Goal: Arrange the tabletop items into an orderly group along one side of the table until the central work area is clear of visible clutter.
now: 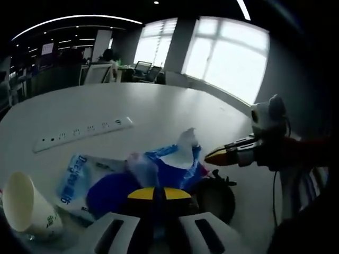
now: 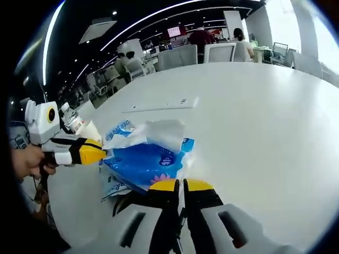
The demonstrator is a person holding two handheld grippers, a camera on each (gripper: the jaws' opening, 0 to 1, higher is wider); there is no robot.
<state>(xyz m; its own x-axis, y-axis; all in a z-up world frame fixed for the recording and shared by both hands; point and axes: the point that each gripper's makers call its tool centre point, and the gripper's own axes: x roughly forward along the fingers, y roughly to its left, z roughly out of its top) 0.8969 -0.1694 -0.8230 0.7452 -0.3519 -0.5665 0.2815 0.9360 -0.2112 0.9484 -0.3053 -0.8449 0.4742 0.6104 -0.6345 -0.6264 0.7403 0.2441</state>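
White table (image 2: 265,116) carries a power strip (image 1: 79,132) and paper cup (image 1: 24,203). Your left gripper (image 1: 159,193) and right gripper (image 2: 180,185) both pinch the blue tissue pack (image 2: 145,161) near its edge.

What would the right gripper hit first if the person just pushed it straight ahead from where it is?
Most likely the blue tissue pack, which lies right in front of the right gripper with its white tissue sticking up. The jaws look closed and sit at the pack's near edge, though depth is hard to judge here.

A blue tissue pack (image 2: 145,161) lies crumpled on the tabletop (image 2: 254,116), white tissue (image 2: 164,132) sticking up. Beside it — a tipped paper cup (image 1: 24,206), a power strip (image 1: 82,132) beyond.
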